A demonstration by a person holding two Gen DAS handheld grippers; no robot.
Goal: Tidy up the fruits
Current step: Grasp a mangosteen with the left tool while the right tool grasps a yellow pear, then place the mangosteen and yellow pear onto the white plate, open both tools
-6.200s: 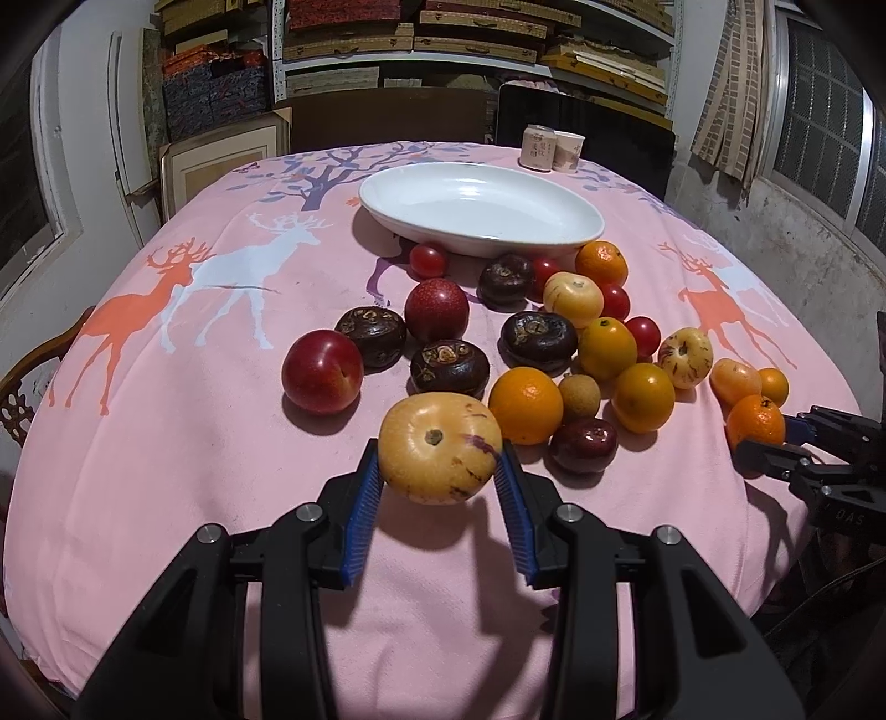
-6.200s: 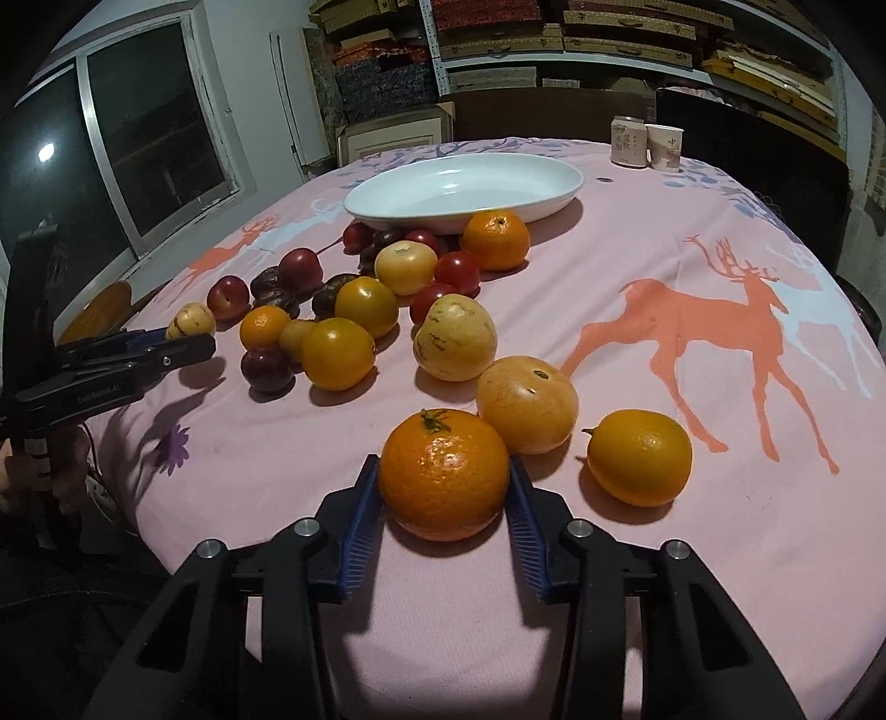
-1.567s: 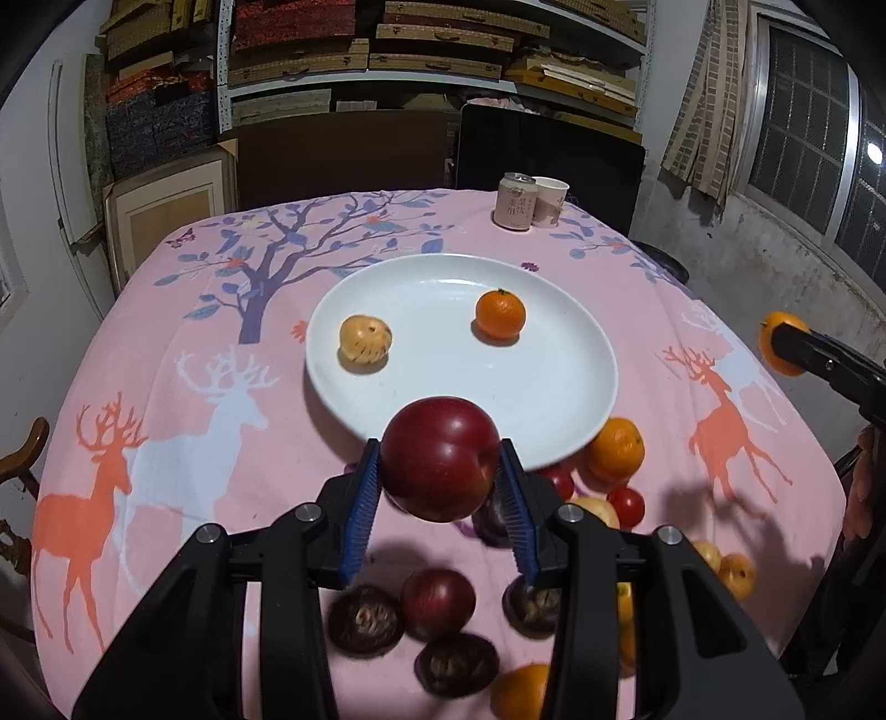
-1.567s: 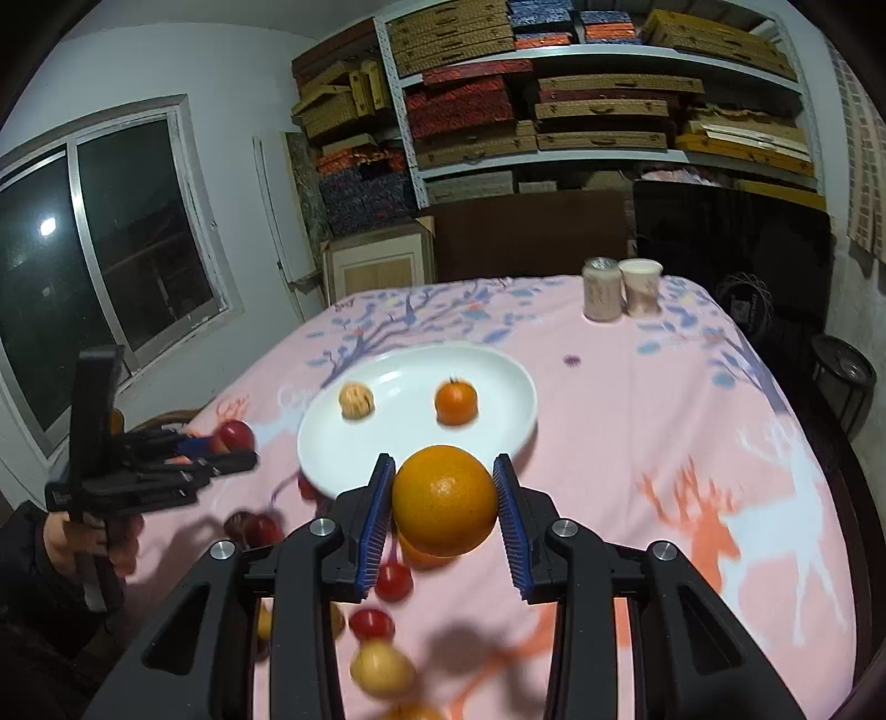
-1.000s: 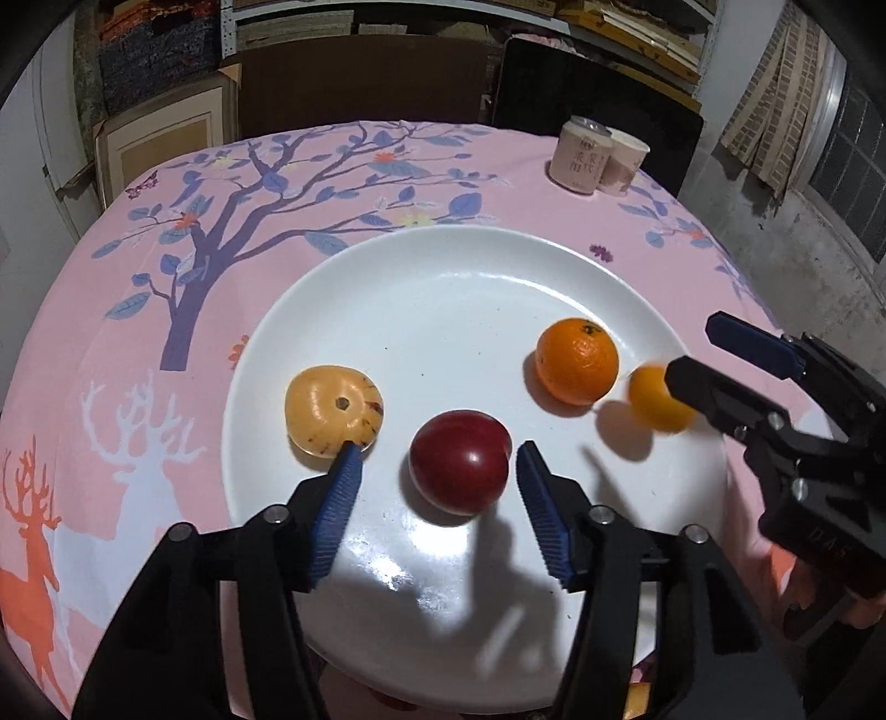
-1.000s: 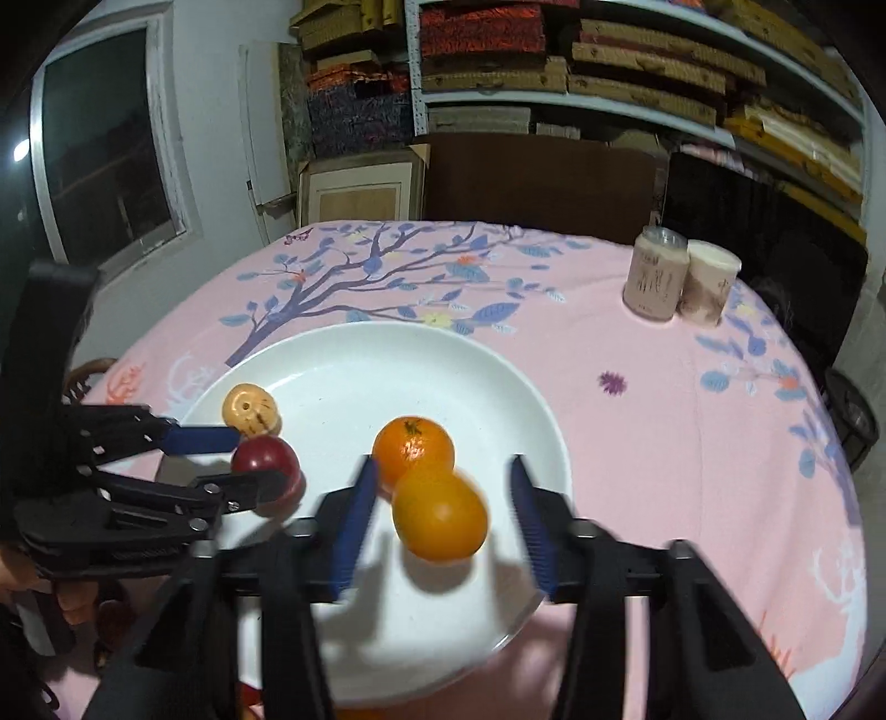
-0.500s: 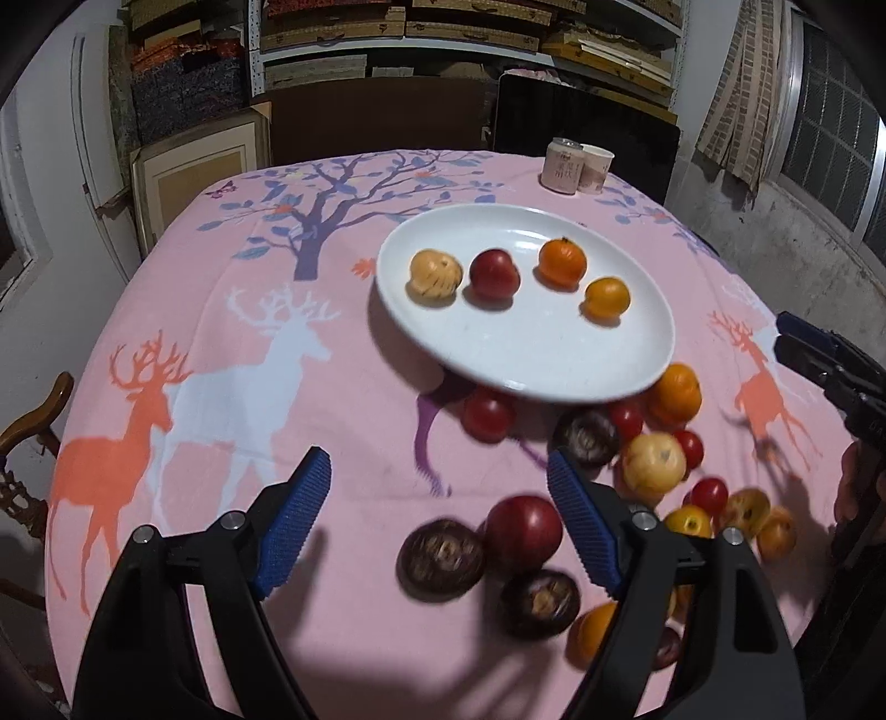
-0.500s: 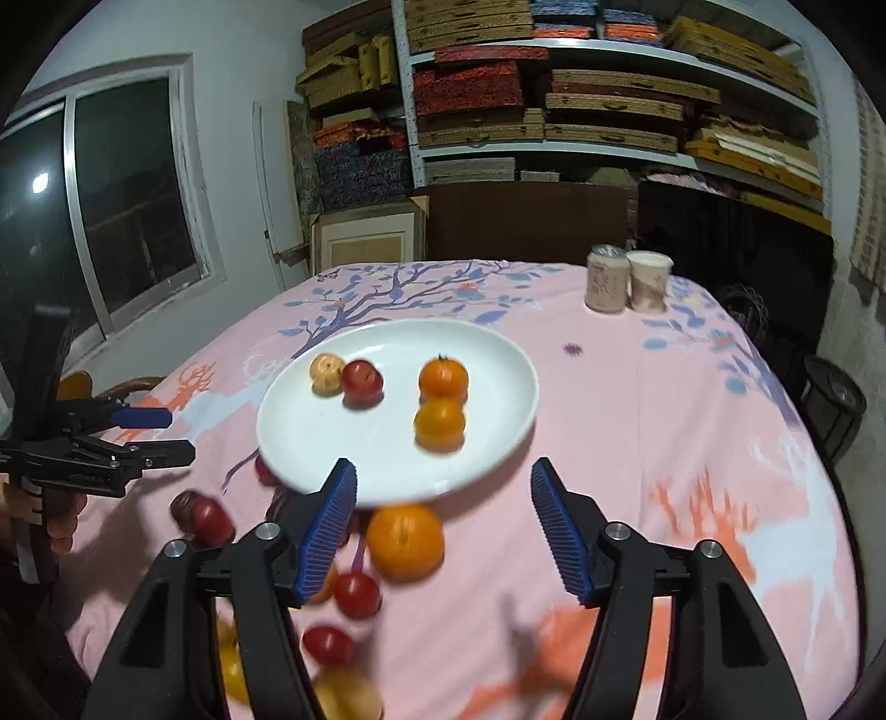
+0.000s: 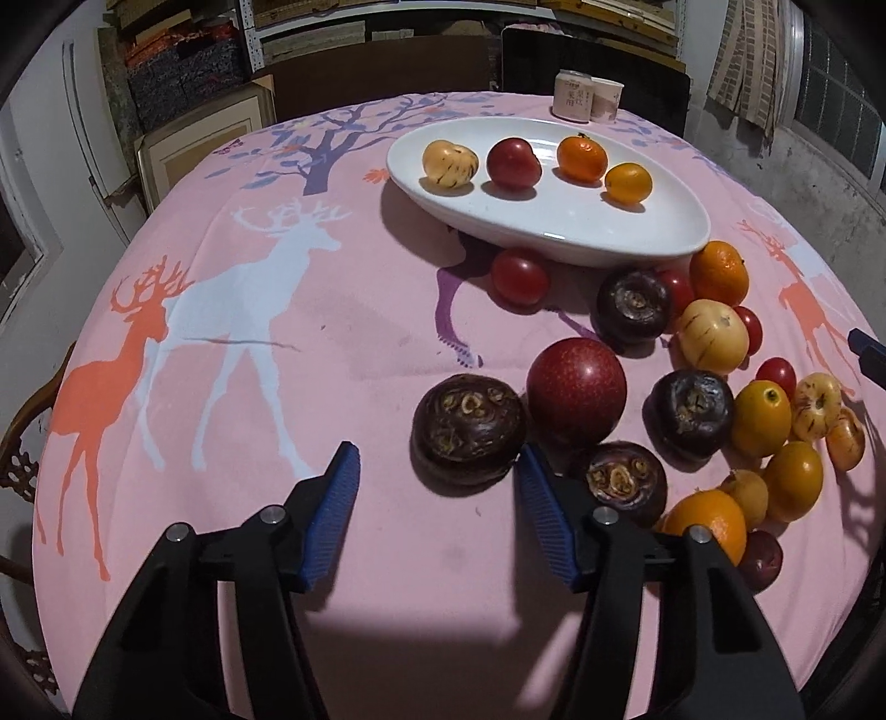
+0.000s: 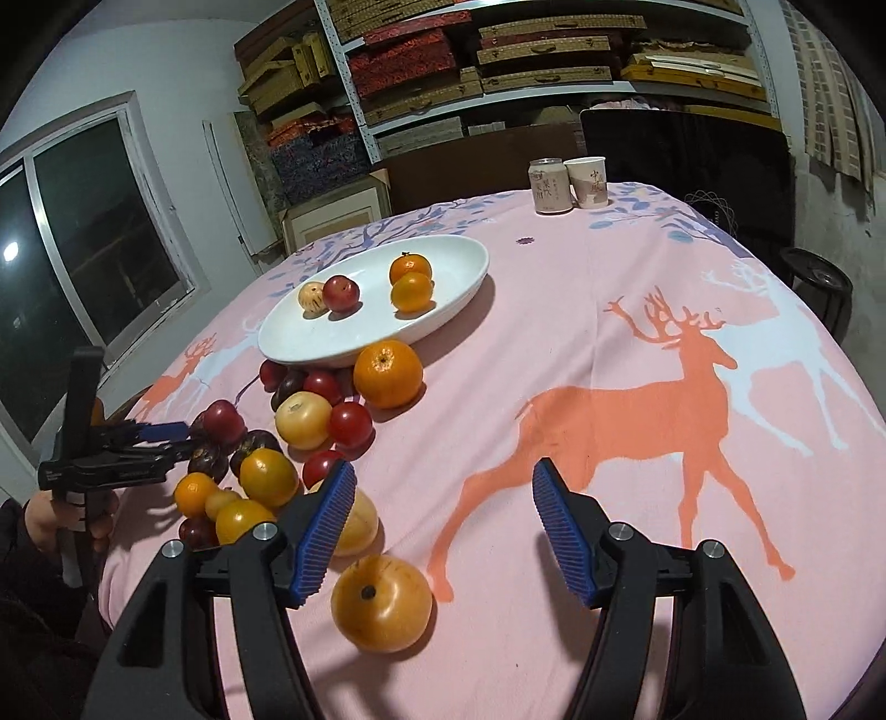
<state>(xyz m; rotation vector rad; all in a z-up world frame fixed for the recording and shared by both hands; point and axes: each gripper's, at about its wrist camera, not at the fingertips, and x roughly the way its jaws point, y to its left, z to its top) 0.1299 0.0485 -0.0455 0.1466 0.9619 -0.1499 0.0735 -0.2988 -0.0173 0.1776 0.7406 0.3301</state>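
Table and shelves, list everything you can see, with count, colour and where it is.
Plate: one, white, oval, mid-table.
Fruit on plate: four; pale striped melon, red plum, tangerine, orange.
Loose fruit: many; red, orange, yellow and dark purple, on the cloth beside the plate.
Tablecloth: one, pink, deer print.
Can, paper cup: one each, far edge.
Boxes: many, on shelves.
Left gripper: black, blue pads, closing, nothing gripped.
Right gripper: same, open.

My grippers' pads [image 9: 332, 520] are ribbed blue on black arms. Cloth-covered round table [image 9: 277, 387]: pink, with orange and white deer, purple tree print. Glossy white oval plate [image 9: 554, 221] carries one cream purple-streaked fruit [image 9: 449, 164], one dark red plum [image 9: 513, 163], two oranges [image 9: 580, 159].
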